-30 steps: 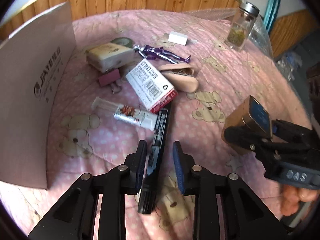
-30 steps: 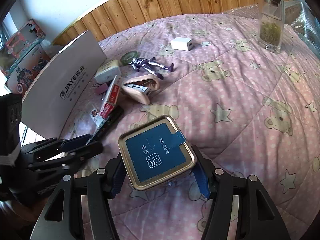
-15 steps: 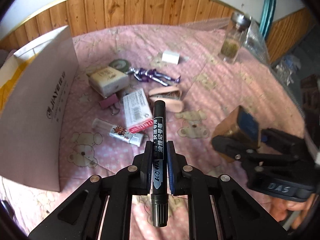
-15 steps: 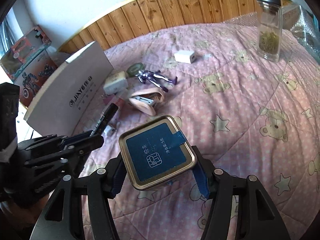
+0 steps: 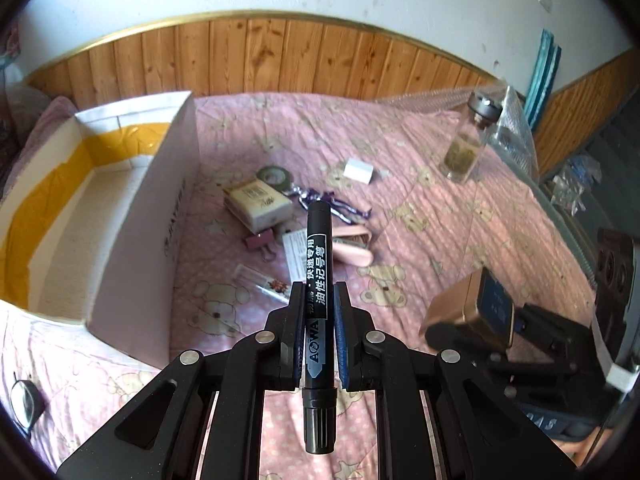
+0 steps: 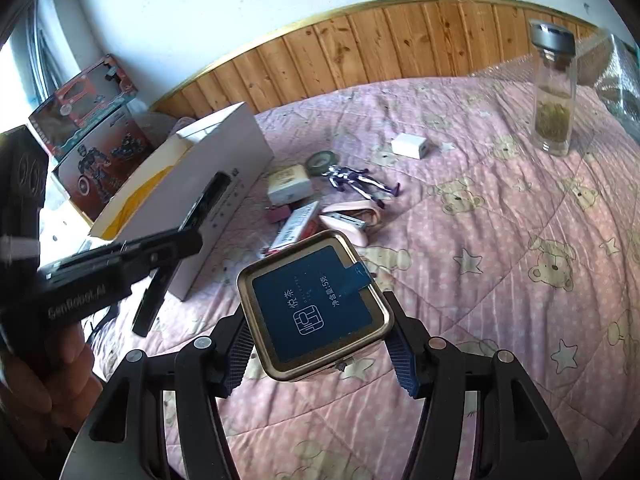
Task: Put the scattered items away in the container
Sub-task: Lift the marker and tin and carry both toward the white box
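My left gripper (image 5: 319,300) is shut on a black marker (image 5: 318,264) and holds it in the air, right of the open white cardboard box (image 5: 132,216). It also shows in the right wrist view (image 6: 192,236) with the marker (image 6: 204,200). My right gripper (image 6: 316,344) is shut on a square gold tin with a blue label (image 6: 314,306), held above the pink bedspread; the tin shows in the left wrist view (image 5: 476,308). Scattered items lie beside the box: a purple figure (image 5: 332,206), a pink stapler (image 5: 352,250), a cream box (image 5: 258,202).
A tape roll (image 5: 276,176), a white charger (image 5: 359,170), a binder clip (image 5: 262,244) and a clear tube (image 5: 260,282) lie on the bedspread (image 6: 500,264). A glass jar (image 6: 554,92) stands at the back right. Toy boxes (image 6: 88,132) stand behind the cardboard box.
My left gripper closed on the marker and lifted it off the bed. Both grippers rose; the right one kept hold of the tin.
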The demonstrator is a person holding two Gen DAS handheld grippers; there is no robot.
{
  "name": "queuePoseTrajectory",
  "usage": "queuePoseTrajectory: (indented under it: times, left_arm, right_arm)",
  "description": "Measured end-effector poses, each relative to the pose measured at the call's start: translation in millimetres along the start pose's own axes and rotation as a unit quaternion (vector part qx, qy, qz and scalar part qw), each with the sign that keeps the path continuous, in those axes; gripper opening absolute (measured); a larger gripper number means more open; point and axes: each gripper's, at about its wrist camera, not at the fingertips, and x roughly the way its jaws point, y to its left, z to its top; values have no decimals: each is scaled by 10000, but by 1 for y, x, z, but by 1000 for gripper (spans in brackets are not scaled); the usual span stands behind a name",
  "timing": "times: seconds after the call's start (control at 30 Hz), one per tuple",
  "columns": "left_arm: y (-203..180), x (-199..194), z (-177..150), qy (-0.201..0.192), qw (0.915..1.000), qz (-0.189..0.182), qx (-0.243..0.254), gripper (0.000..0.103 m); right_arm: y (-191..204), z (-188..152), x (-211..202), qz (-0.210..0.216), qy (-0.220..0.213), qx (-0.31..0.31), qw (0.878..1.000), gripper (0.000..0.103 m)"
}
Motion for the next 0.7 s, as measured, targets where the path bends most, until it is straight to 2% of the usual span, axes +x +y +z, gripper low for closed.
queuePoseTrajectory:
  times: [0.7]
  left_arm:
    - [20,-45,9,-372,9988,16,-314,13]
  right_arm:
    - [66,20,-41,204,-213,-326,9990,60]
